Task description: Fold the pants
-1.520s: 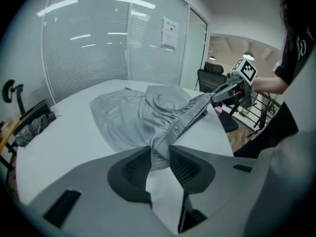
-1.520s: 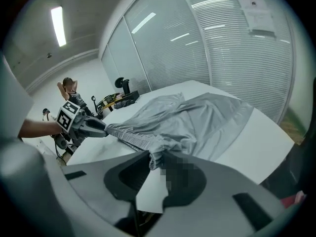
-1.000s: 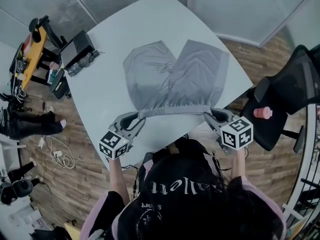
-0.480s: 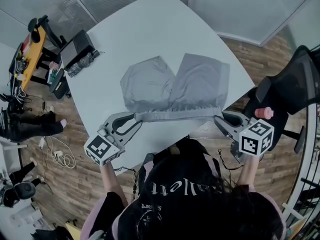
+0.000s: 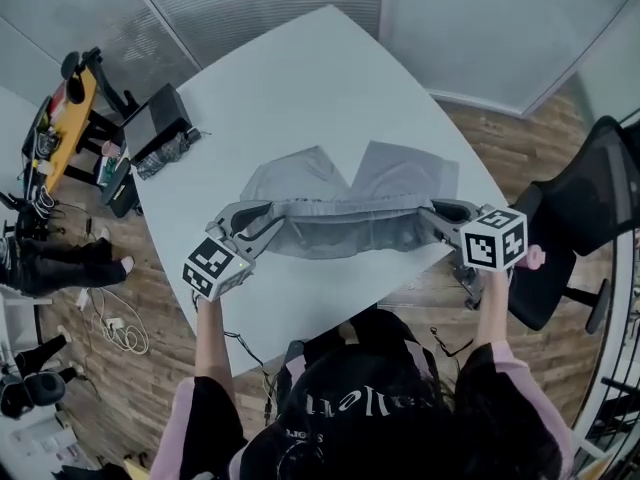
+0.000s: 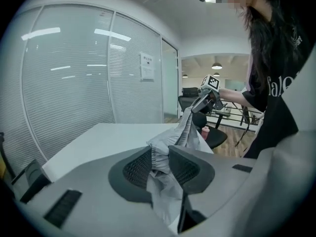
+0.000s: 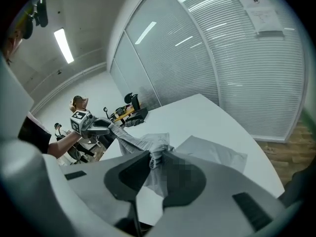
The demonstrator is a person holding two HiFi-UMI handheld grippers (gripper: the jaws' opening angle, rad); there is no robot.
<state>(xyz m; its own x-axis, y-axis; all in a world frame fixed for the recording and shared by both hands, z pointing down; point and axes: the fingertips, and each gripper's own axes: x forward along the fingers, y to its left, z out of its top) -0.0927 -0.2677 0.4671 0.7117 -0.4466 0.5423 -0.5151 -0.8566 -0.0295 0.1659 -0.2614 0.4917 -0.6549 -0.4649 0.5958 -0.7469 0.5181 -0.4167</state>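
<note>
Grey pants [image 5: 340,193] lie on the white table [image 5: 300,78], legs pointing to the far side. Their elastic waistband [image 5: 345,206] is lifted off the table and stretched between my two grippers, over the legs. My left gripper [image 5: 268,214] is shut on the waistband's left end [image 6: 159,154]. At the other end, my right gripper [image 5: 432,213] is shut on the bunched cloth [image 7: 155,158]. In the left gripper view the right gripper [image 6: 200,102] shows at the far end of the taut band; the right gripper view shows the left gripper [image 7: 106,127] likewise.
A black case [image 5: 155,118] and dark bundle [image 5: 165,148] sit at the table's left edge. A black office chair [image 5: 580,218] with a pink object [image 5: 532,258] stands to the right. A yellow trolley [image 5: 65,118] and cables [image 5: 115,318] are on the wooden floor at left.
Both grippers have lifted the waistband off the near table edge and carried it toward the far side, over the pant legs. The near half of the pants has risen with it.
</note>
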